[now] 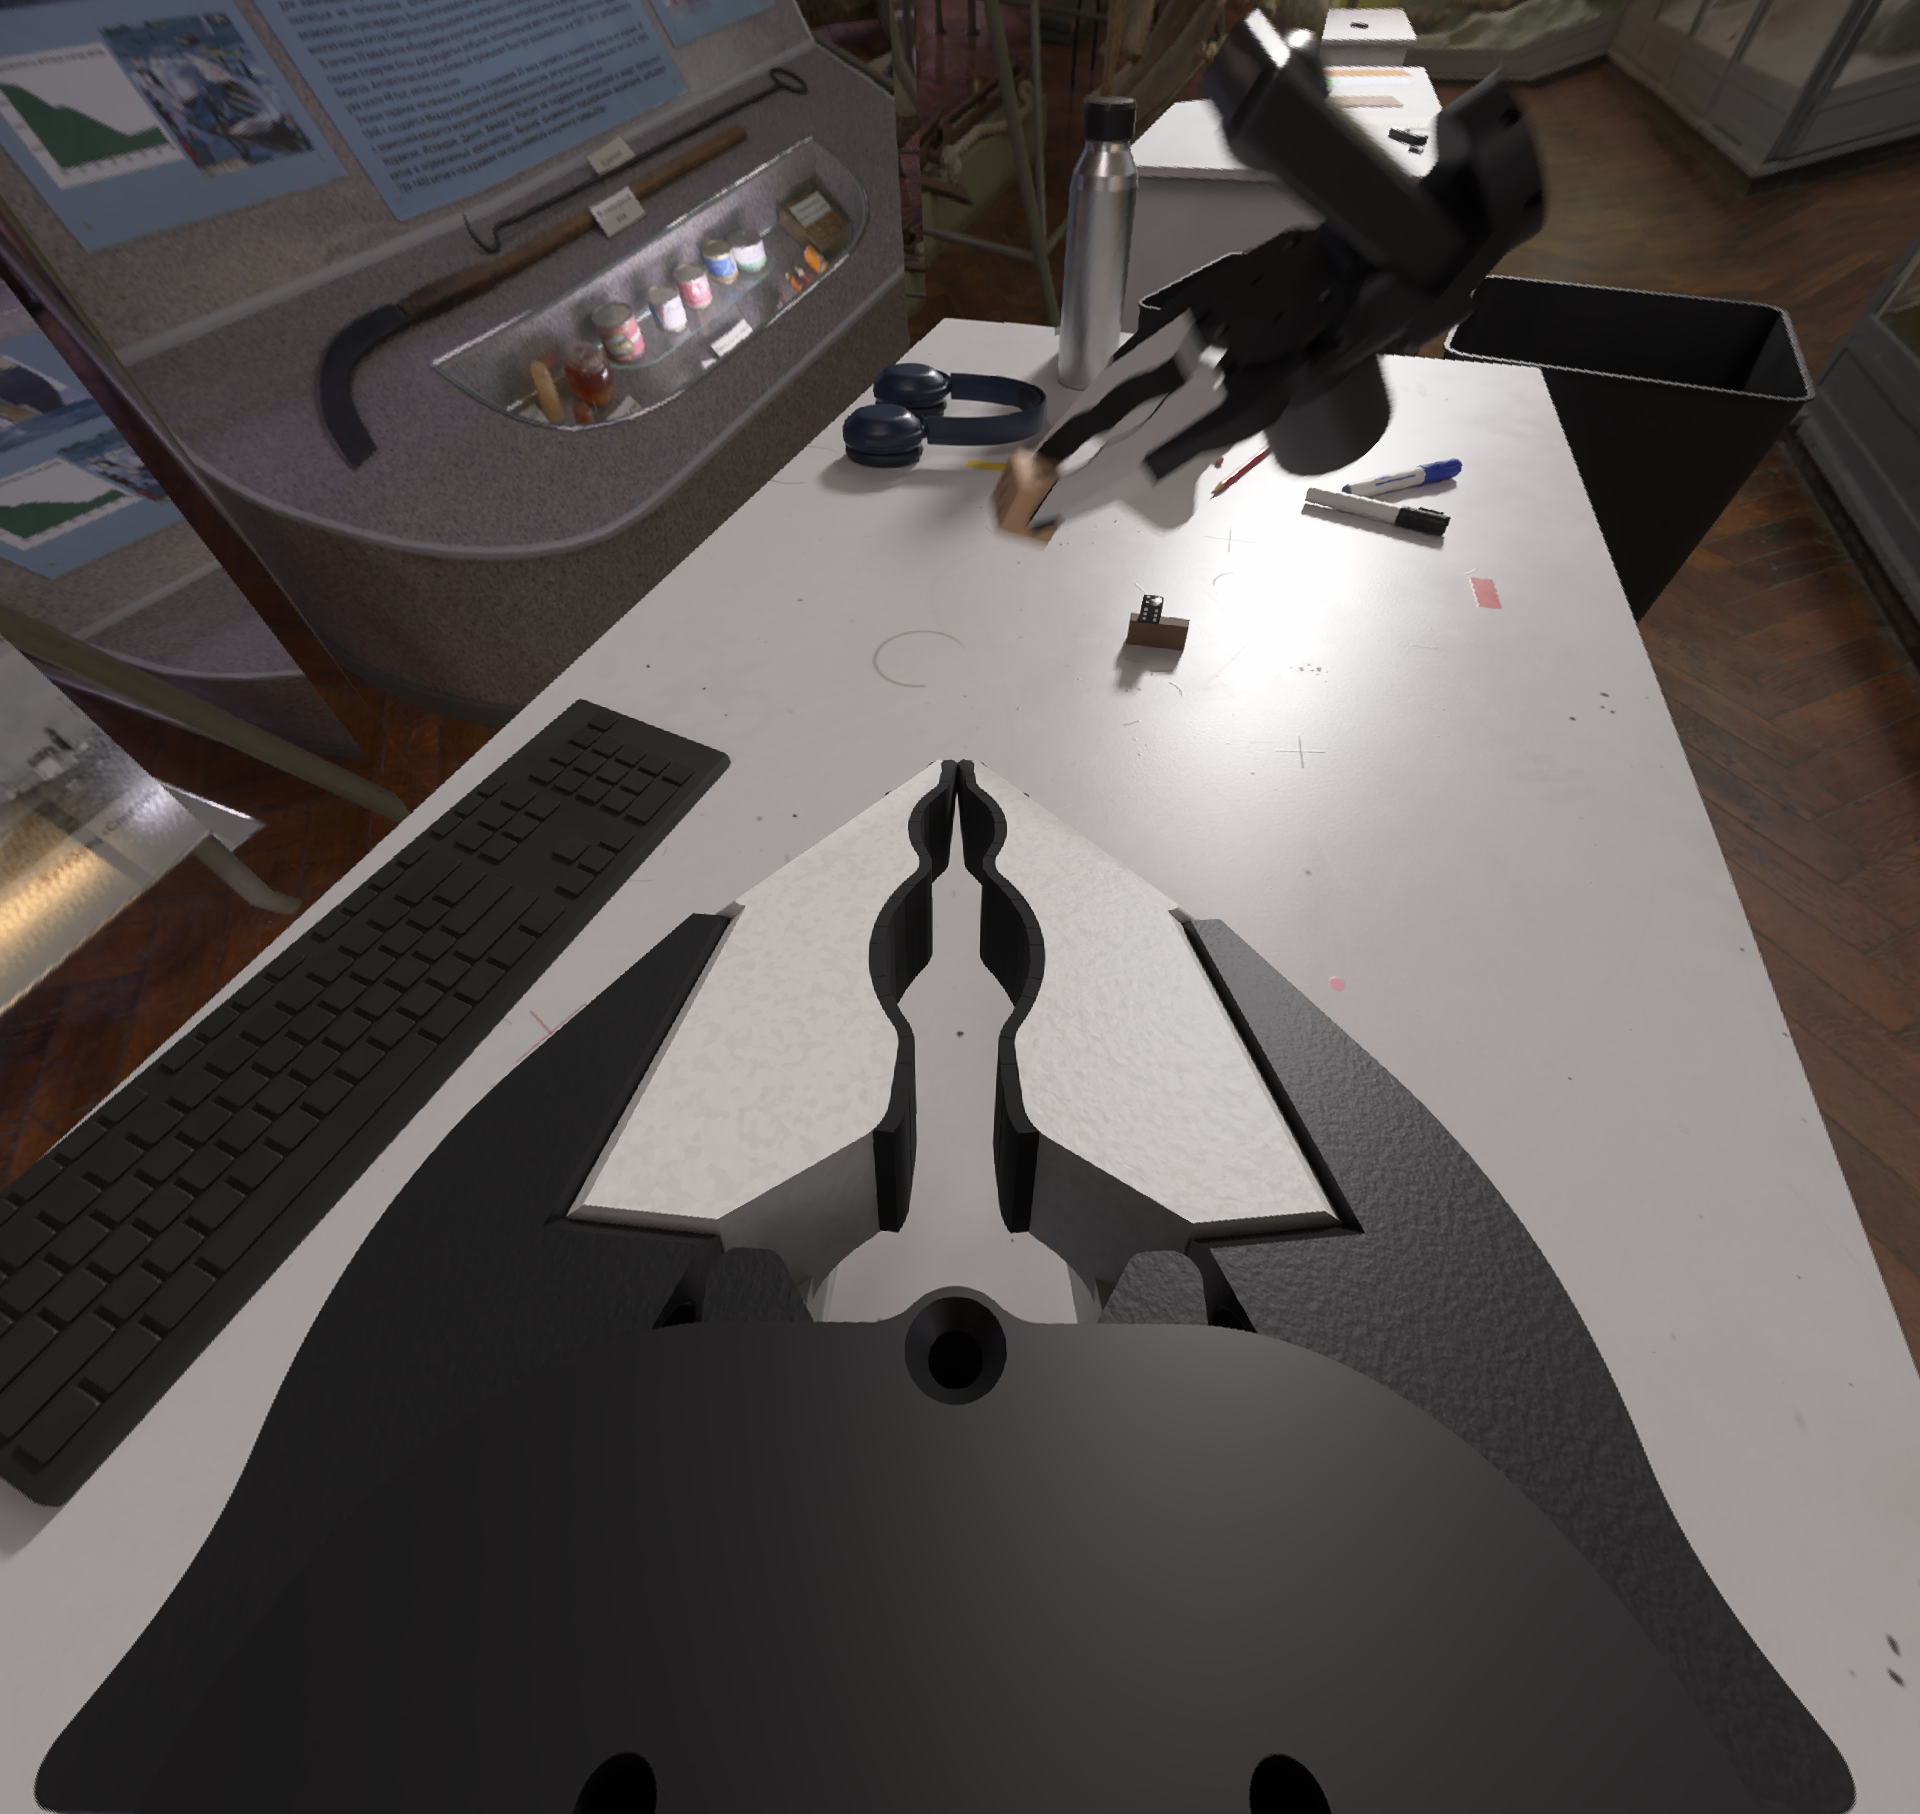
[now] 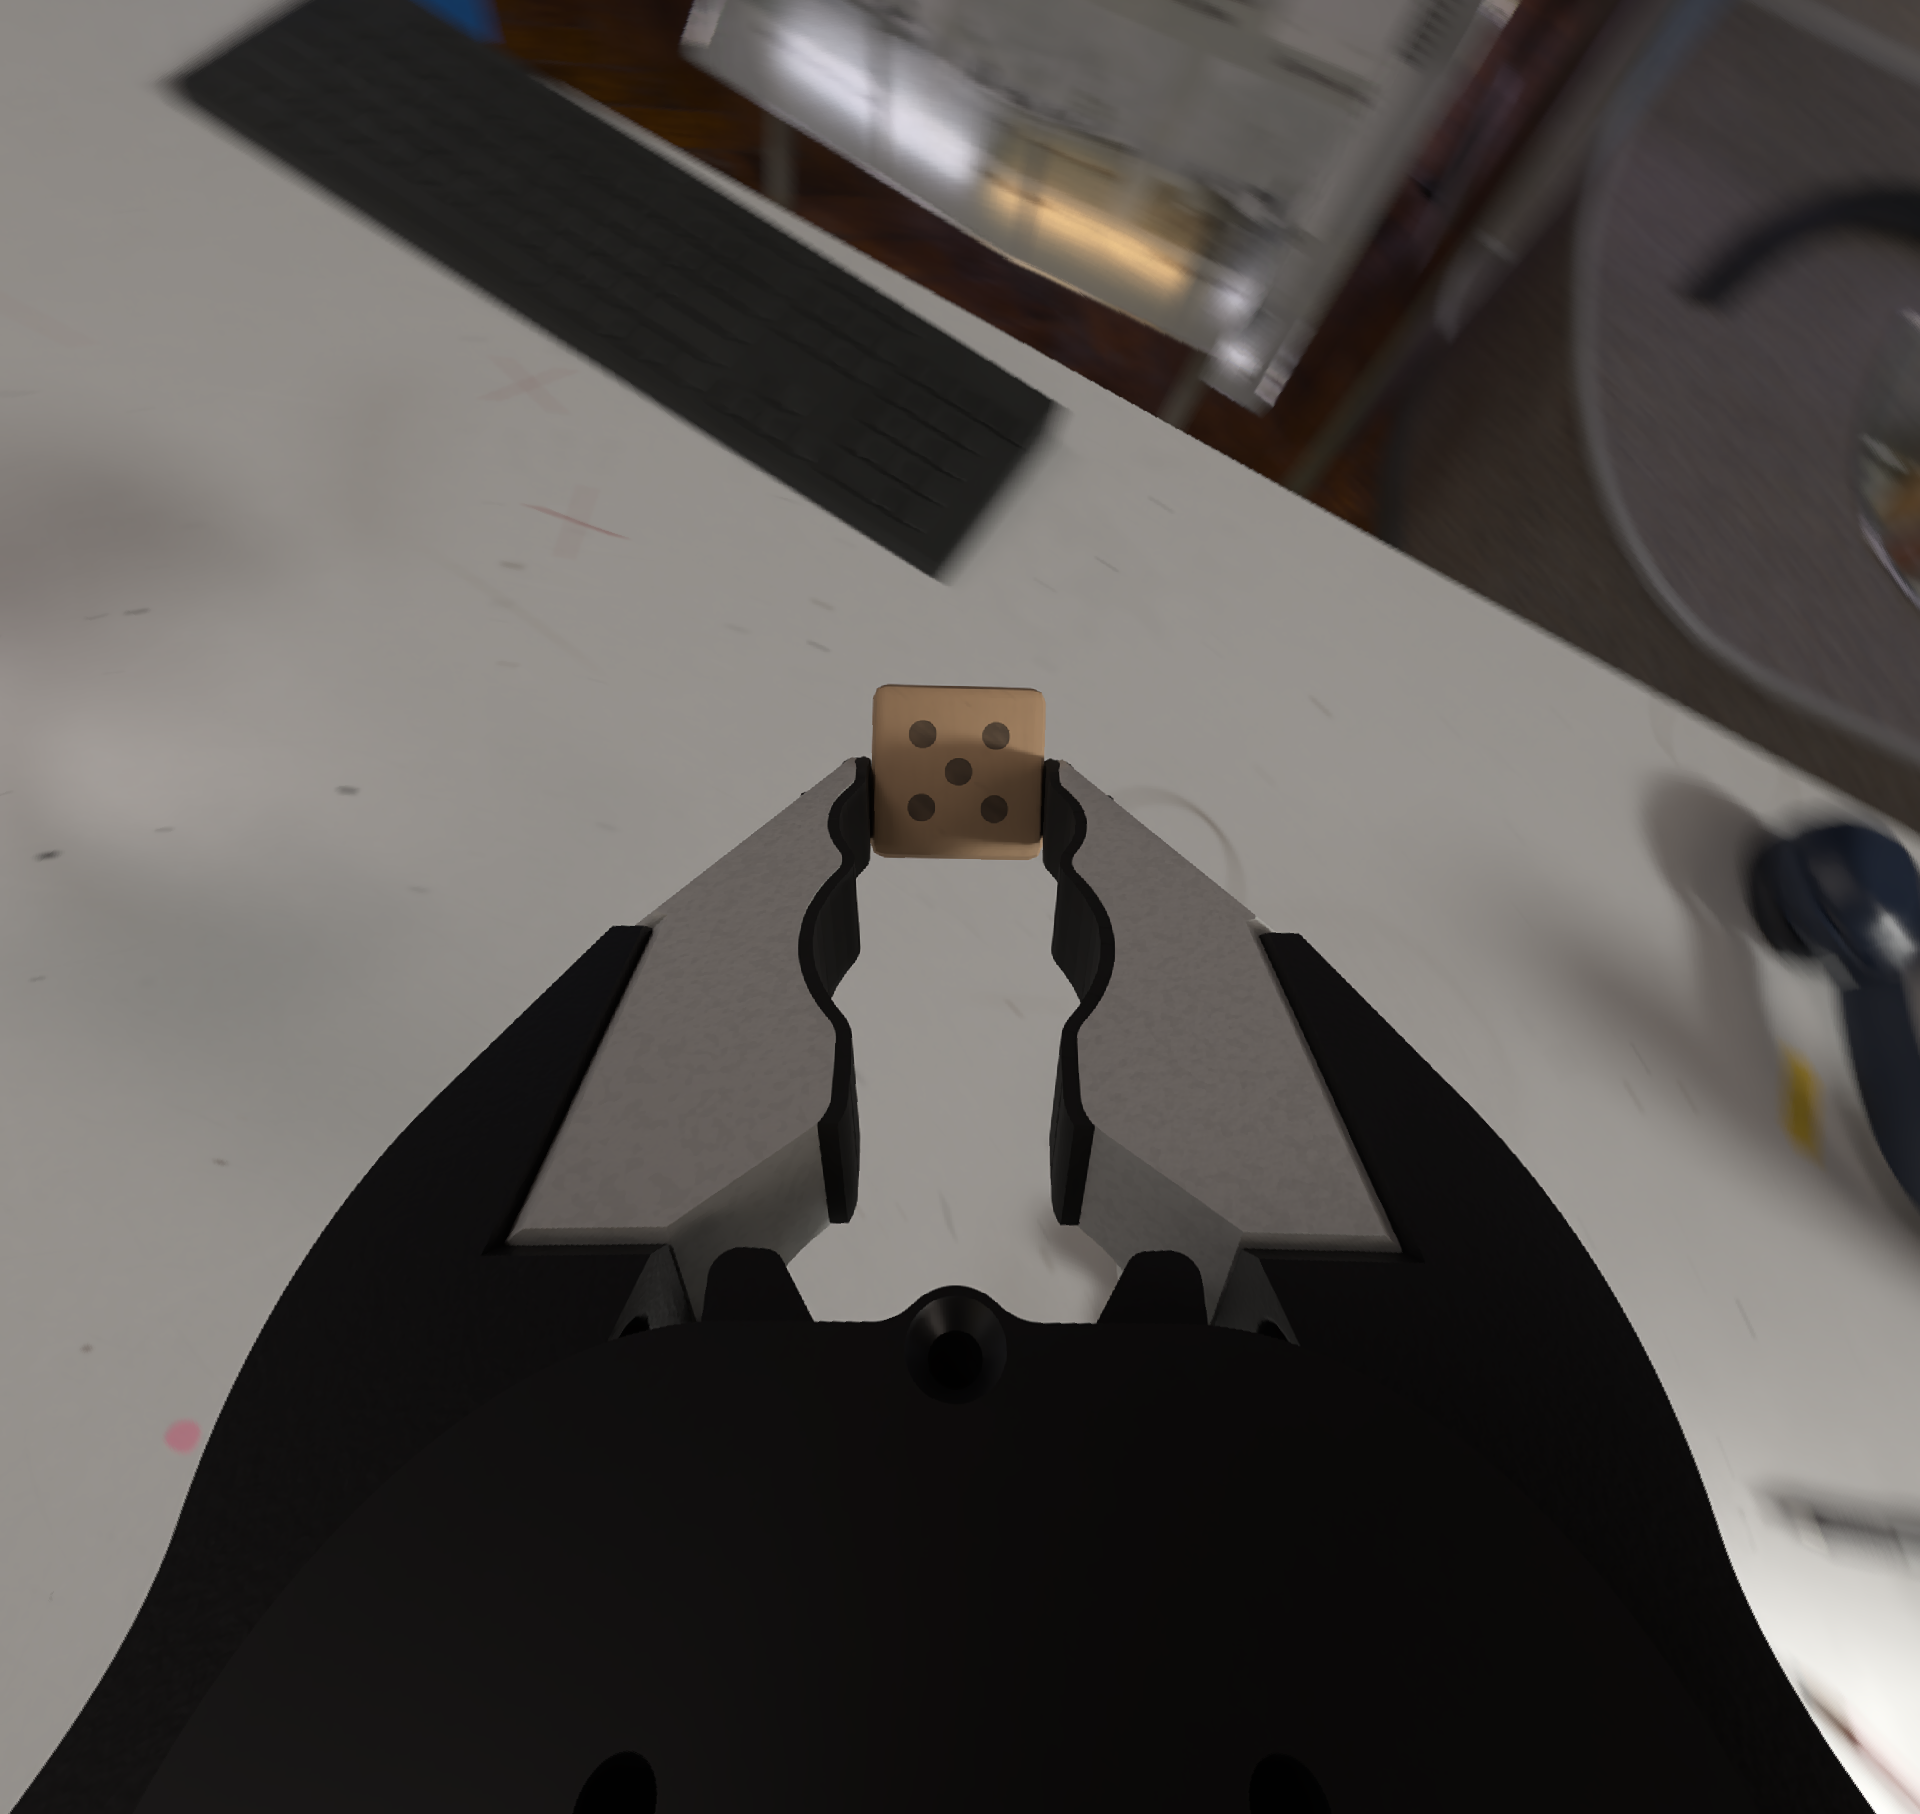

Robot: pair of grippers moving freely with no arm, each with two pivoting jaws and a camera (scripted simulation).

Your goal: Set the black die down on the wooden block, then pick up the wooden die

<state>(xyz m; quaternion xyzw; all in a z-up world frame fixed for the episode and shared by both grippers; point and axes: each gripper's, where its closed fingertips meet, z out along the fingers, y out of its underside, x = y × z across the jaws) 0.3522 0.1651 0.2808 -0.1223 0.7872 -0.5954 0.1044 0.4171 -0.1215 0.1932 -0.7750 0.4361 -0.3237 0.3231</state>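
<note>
The black die (image 1: 1150, 608) sits on top of the small dark wooden block (image 1: 1157, 635) in the middle of the white table (image 1: 1403, 829). My right gripper (image 2: 957, 803) is shut on the light wooden die (image 2: 957, 785), held at its fingertips above the table. In the left wrist view that gripper (image 1: 1039, 502) shows farther off with the wooden die (image 1: 1023, 497) between its tips, left of and beyond the block. My left gripper (image 1: 959, 777) is shut and empty, over the near part of the table.
A black keyboard (image 1: 312, 1037) lies at the left edge. Dark blue headphones (image 1: 935, 408), a metal bottle (image 1: 1096, 237), two markers (image 1: 1382, 502) and a red pencil (image 1: 1242, 471) lie at the far end. A black bin (image 1: 1662, 414) stands beyond the right edge.
</note>
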